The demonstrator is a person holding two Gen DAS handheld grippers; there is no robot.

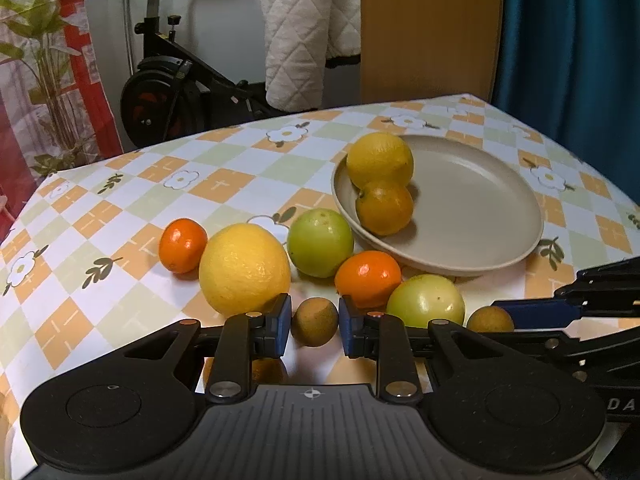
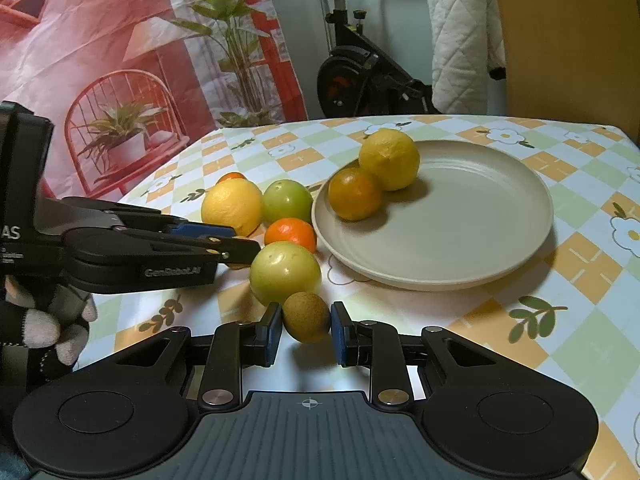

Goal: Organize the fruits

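Note:
A beige plate (image 1: 480,208) holds a lemon (image 1: 379,159) and an orange (image 1: 384,207); the plate also shows in the right wrist view (image 2: 460,224). On the cloth lie a big lemon (image 1: 244,267), two green fruits (image 1: 320,242) (image 1: 425,300) and two tangerines (image 1: 182,245) (image 1: 367,278). My left gripper (image 1: 314,322) has a small brown fruit (image 1: 314,322) between its pads with thin gaps either side. My right gripper (image 2: 306,326) is shut on another small brown fruit (image 2: 306,317), which shows in the left wrist view (image 1: 490,319).
The table has a checkered flower cloth (image 2: 580,256). Its far edge runs past the plate. An exercise bike (image 1: 172,92), a plant (image 1: 44,80) and a wooden panel (image 1: 428,28) stand behind the table.

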